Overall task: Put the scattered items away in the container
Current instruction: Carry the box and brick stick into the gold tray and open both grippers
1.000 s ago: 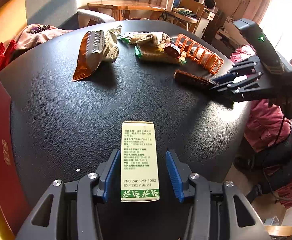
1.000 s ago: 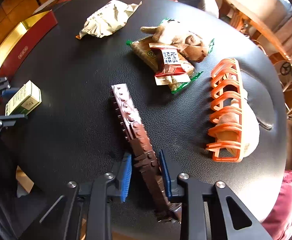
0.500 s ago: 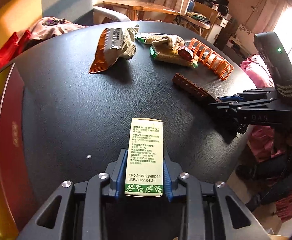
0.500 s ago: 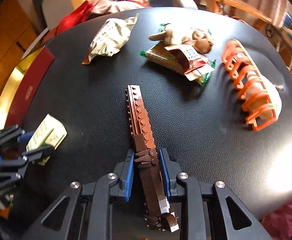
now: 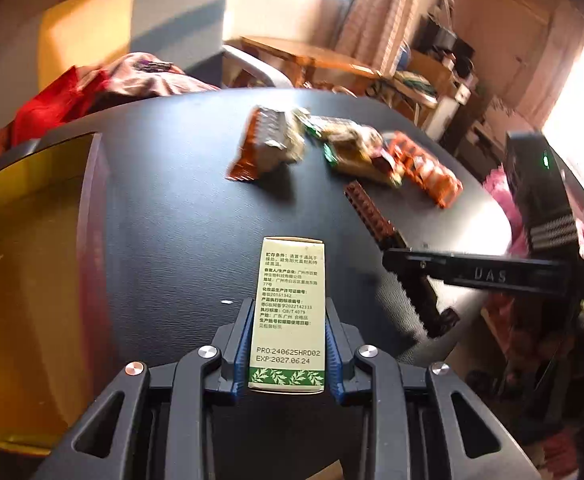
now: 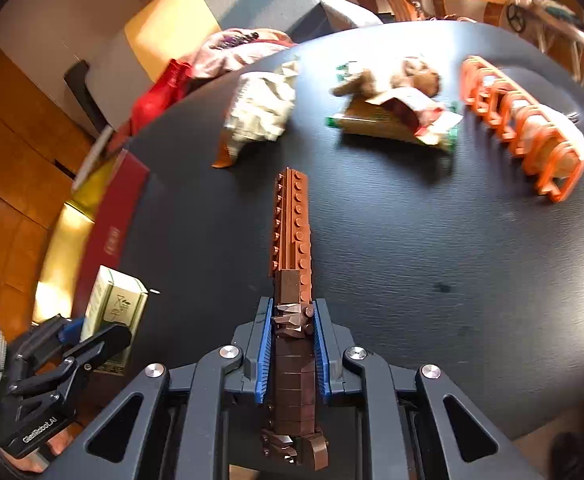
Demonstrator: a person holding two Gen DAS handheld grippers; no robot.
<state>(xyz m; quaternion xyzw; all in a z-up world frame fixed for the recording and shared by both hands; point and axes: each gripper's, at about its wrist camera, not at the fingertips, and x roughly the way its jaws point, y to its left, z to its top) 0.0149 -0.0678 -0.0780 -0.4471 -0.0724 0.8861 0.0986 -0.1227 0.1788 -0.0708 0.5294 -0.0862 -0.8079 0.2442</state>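
Observation:
My left gripper (image 5: 288, 320) is shut on a small cream box with green leaf print (image 5: 292, 280), held just above the black table (image 5: 180, 220). In the right wrist view that box (image 6: 114, 308) and the left gripper (image 6: 88, 336) show at the lower left. A long brown brick-built strip (image 6: 293, 220) points straight ahead, with my right gripper (image 6: 292, 312) shut on its darker end. The strip (image 5: 371, 212) also shows in the left wrist view, held by the right gripper (image 5: 395, 258). A red container with a gold inside (image 5: 92, 208) lies at the table's left edge.
Towards the back of the table lie a crumpled snack bag (image 6: 262, 108), flat snack packs with a small plush toy (image 6: 391, 116) and an orange plastic rack (image 6: 523, 120). Red and pink cloth (image 5: 72, 96) is heaped behind the table. The table's edge drops off at the right.
The left jaws closed on the cream box and raised it. My right gripper rolled, so the brown strip now points straight ahead, and it rose a little.

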